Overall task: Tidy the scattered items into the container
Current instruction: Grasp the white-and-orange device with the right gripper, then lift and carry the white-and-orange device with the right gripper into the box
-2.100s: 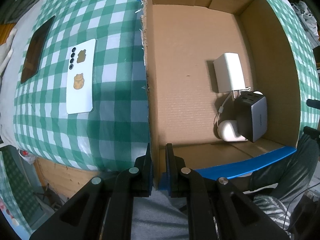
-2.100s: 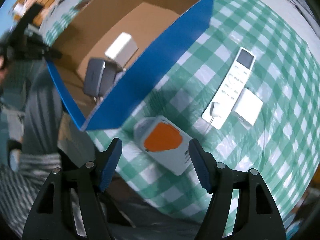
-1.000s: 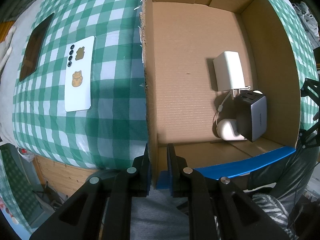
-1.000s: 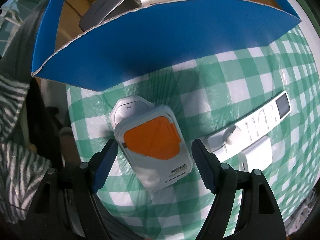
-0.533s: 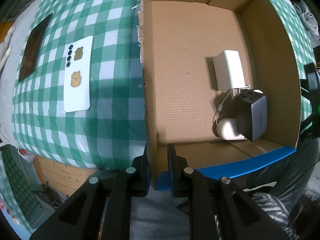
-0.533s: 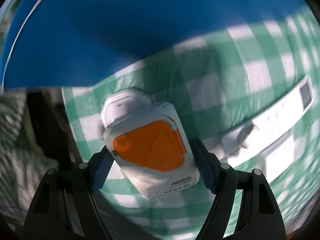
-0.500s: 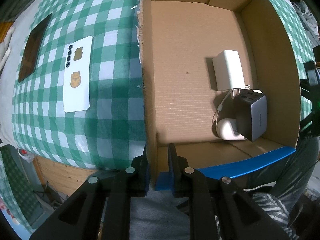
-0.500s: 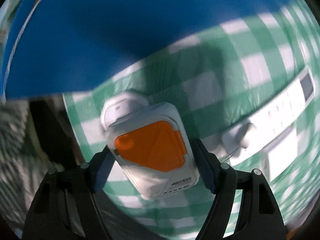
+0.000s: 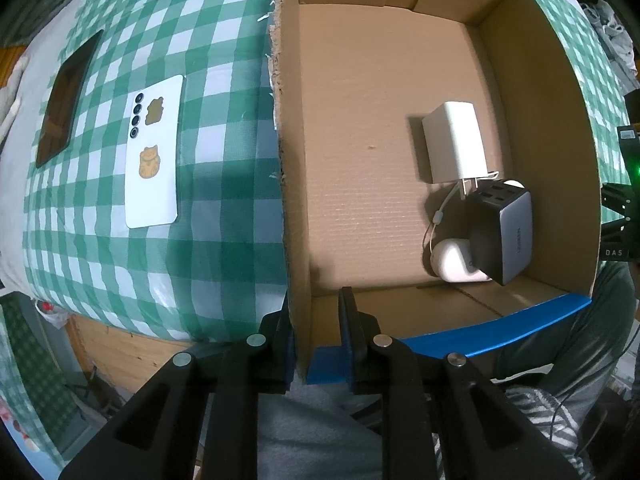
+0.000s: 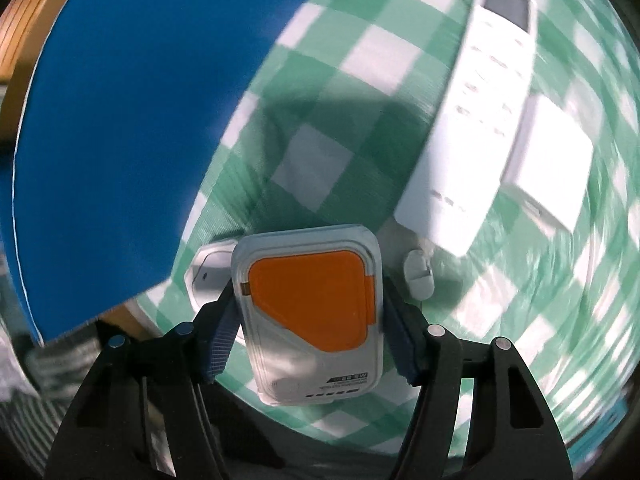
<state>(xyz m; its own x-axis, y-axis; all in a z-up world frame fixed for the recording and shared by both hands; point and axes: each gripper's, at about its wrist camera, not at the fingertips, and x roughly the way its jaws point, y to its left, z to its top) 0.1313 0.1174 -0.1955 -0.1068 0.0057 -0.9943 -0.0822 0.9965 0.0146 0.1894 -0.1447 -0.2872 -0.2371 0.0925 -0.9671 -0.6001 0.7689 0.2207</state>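
— What lies under the tools?

— A worktop under a green-and-white checked cloth [image 9: 224, 152]. The cardboard box [image 9: 360, 120], blue outside, sits ahead of the left tool [image 9: 316, 320], whose jaws are nearly closed, pinching the box's near corner wall.

— Inside it?

— A white charger [image 9: 456, 148], a grey multi-port charger [image 9: 504, 236] with lettering too small to read, and a white earbud case [image 9: 452, 260], ahead and to the right of that tool.

— The right tool [image 10: 306, 320]?

— Its jaws have just been closing on the orange-and-white power bank [image 10: 312, 312], pads against both sides. Small print near its bottom edge is blurred. A white remote [image 10: 476, 120] lies ahead and to the right.

— Left of the box?

— A white phone [image 9: 154, 156] with cat stickers, then a dark tablet [image 9: 66, 96].
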